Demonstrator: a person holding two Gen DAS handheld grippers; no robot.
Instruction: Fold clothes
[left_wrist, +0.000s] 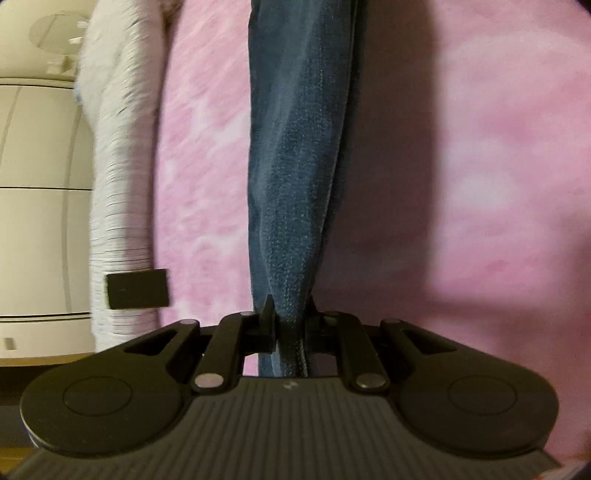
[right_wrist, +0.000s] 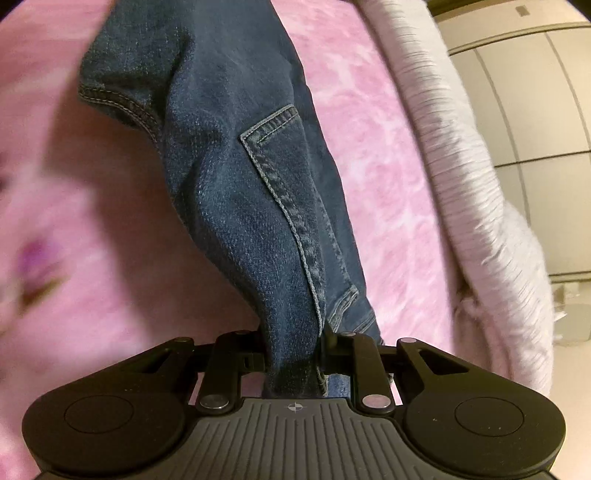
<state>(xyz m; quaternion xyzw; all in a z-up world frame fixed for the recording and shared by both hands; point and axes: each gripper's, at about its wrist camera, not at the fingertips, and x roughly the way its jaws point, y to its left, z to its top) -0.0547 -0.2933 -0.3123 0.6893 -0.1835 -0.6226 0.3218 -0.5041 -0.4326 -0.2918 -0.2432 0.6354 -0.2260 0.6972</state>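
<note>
Left wrist view: left hand-held gripper (left_wrist: 290, 325) low in the centre of frame, fingers drawn in tight on a bunched edge of the jeans (left_wrist: 295, 155); cloth runs straight up the middle of the frame as a narrow dark-blue column.
Right wrist view: right hand-held gripper (right_wrist: 295, 349) at lower centre, likewise pinched nearly closed on a thick wad of the jeans (right_wrist: 236, 177); back pocket (right_wrist: 275, 147) with pale topstitching just right of centre, a stitched hem or opening at upper left.
Place of the jeans: hanging or stretched from both grippers over a pink fleecy blanket (left_wrist: 461, 166), which fills most of both frames; whether the far part rests on the blanket cannot be told.
Surroundings: pale ribbed cover (right_wrist: 472, 177) along the right edge of the right view and the left side of the left view, a small black tag (left_wrist: 137, 288) on it at lower left; cream panelled cabinet (left_wrist: 37, 206) beyond.
Weight: judged moderately heavy for clothing; likely to sag and pull on both grips.
Stiffness: soft enough to drape, yet thick at seams and pocket; folds probably bulky, creases reluctant.
Slip: coarse weave, likely little sliding between the fingers.
Fragility: none expected.
Hold points: waistband corners or hem edges seem best, doubled seams giving firm purchase.
Writing: none legible; black tag blank as seen; only a small crosshair mark on the right gripper body.
</note>
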